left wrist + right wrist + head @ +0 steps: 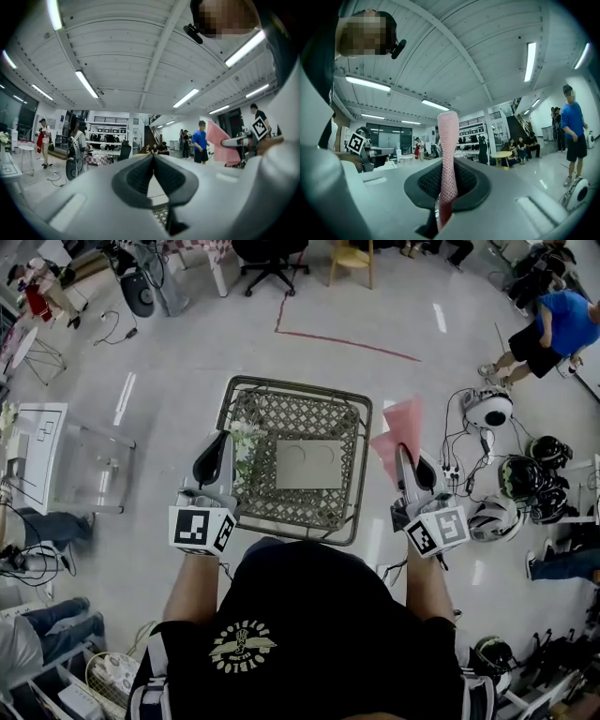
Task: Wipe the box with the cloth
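Observation:
A flat grey-brown box [310, 464] lies inside a wire basket [345, 523] on the floor in front of me. My right gripper [404, 455] is held up at the basket's right side, shut on a pink cloth [400, 434] that sticks up past its tips. In the right gripper view the pink cloth [447, 154] stands pinched between the dark pads. My left gripper [214, 455] hovers over the basket's left edge, raised and level, shut with nothing in it [153, 157]. From the left gripper view the pink cloth [222, 147] shows at the right.
White flowers [244, 442] lie in the basket's left part. A clear low table [86, 470] stands to the left. Helmets and cables [525, 486] crowd the floor at right. A person in blue [553, 329] stands far right. Chairs [352, 259] are at the back.

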A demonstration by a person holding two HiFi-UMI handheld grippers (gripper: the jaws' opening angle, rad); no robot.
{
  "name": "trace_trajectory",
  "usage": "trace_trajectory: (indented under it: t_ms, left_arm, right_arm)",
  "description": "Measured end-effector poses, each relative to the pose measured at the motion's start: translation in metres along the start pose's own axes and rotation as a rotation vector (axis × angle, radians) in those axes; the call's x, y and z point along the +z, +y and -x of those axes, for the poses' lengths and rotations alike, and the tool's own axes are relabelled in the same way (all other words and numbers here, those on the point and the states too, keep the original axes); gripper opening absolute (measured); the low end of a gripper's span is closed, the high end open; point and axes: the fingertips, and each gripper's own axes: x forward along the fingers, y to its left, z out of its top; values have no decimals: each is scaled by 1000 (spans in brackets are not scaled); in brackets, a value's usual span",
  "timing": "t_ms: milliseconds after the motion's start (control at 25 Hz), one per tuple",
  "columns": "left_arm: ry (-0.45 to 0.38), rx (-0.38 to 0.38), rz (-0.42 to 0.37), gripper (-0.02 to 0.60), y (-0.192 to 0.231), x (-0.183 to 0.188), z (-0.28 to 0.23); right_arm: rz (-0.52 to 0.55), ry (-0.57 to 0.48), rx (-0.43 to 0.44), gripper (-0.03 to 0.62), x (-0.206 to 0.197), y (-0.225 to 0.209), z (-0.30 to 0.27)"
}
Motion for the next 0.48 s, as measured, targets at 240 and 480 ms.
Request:
trace_trajectory:
  t_ms: [240, 480]
  left_arm:
    - [-16, -15, -4, 0, -9, 6, -1]
    - [-16, -12, -5, 0, -12, 5, 3]
  right_arm:
    - [70, -59, -7, 17, 33, 5, 12]
    - [49, -52, -10, 17, 28, 3, 18]
